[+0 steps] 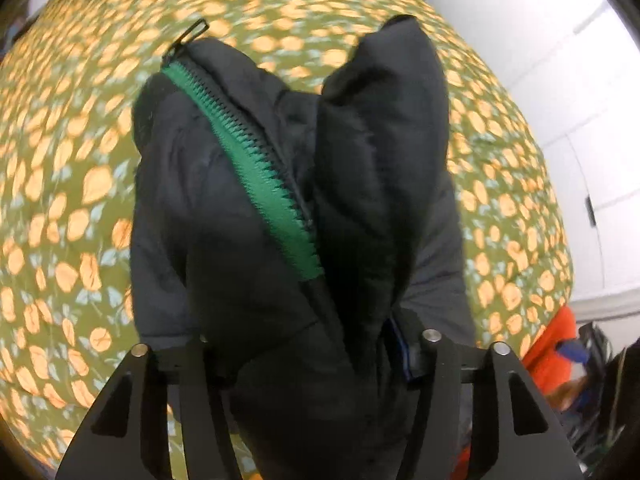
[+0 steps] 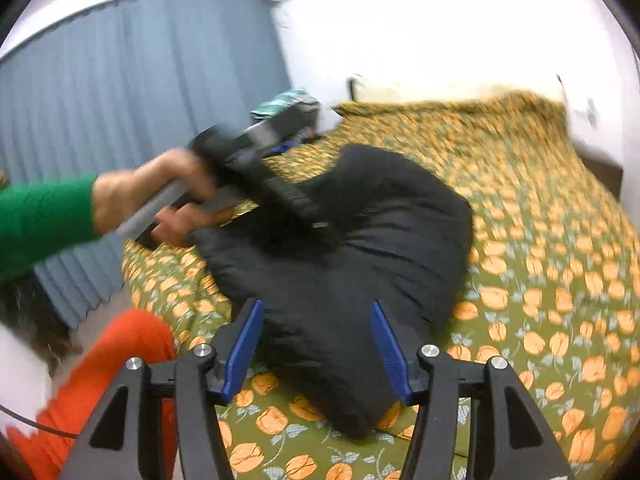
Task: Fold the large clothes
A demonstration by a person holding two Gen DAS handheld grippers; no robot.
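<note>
Black padded jacket [image 2: 344,272], bunched on the flowered bed [image 2: 552,264], is clamped in the left tongs [image 1: 316,344] while the right tongs [image 2: 316,344] stand released astride its near edge; that edge should be pinched before it is spread.

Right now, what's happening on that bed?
A person in a green sleeve is folding a black puffer jacket on a bed with a floral cover. The left gripper has a bunch of the jacket, by its green zipper, packed between its fingers. The right gripper stands open, the jacket's near edge between its blue pads without being pinched.
</note>
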